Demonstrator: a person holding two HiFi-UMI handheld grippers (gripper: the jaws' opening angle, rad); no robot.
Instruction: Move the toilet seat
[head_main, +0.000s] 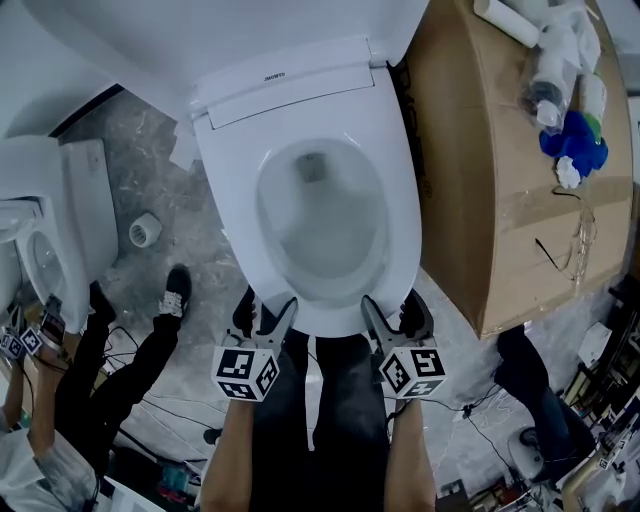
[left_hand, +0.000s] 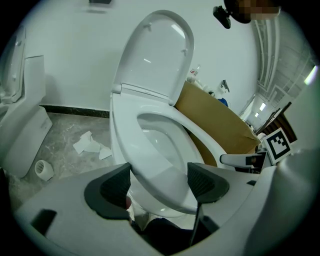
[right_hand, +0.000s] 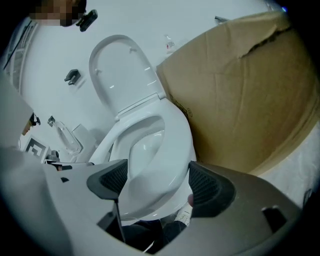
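Note:
The white toilet seat (head_main: 398, 205) lies down on the bowl, and its lid (left_hand: 155, 50) stands upright against the wall. Both grippers are at the seat's front edge. My left gripper (head_main: 272, 312) is at the front left and my right gripper (head_main: 392, 312) at the front right. In the left gripper view the jaws of the left gripper (left_hand: 159, 182) stand apart with the seat's front rim (left_hand: 160, 165) between them. The right gripper view shows the same: the right gripper (right_hand: 157, 182) is open around the rim (right_hand: 160, 165).
A large cardboard box (head_main: 480, 180) stands tight against the toilet's right side, with bottles and a blue cloth (head_main: 572, 145) on top. A second toilet (head_main: 50, 230) is at the left, near a paper roll (head_main: 145, 230). Another person's legs (head_main: 130, 370) and cables are on the floor.

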